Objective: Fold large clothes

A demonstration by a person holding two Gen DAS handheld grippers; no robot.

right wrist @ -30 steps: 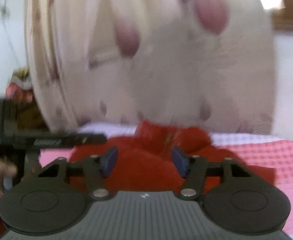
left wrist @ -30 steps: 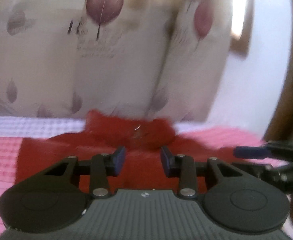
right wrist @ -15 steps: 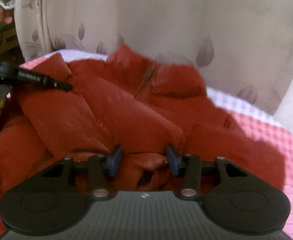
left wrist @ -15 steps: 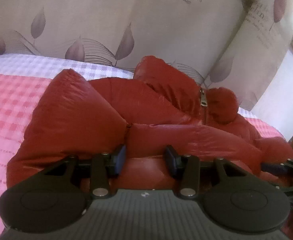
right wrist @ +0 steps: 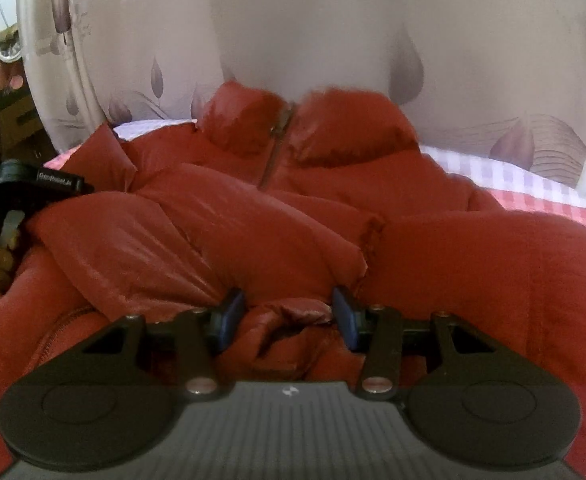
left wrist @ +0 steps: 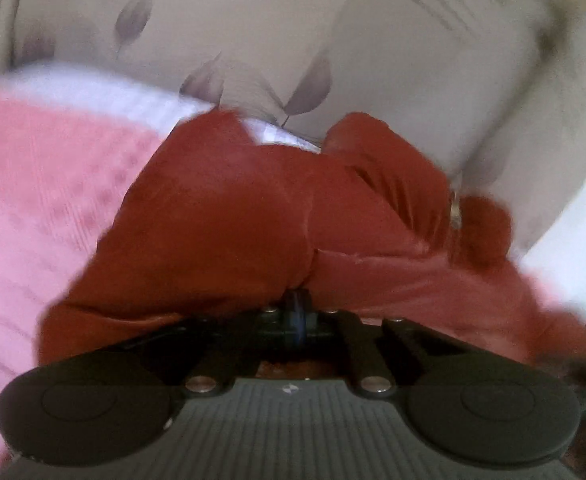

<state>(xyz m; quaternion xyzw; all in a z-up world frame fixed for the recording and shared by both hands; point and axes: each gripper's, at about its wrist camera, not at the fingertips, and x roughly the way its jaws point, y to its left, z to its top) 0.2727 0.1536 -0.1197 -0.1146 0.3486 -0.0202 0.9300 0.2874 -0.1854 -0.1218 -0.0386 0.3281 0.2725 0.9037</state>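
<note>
Where left tool (right wrist: 81, 187) nears red jacket (right wrist: 253, 232), label reads "GenRobot.AI".

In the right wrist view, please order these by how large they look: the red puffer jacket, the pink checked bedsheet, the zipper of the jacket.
1. Red puffer jacket, the largest; it fills the middle.
2. Pink checked bedsheet; only a strip at the right shows, the jacket covers the rest.
3. Zipper, a thin line below the collar.
</note>
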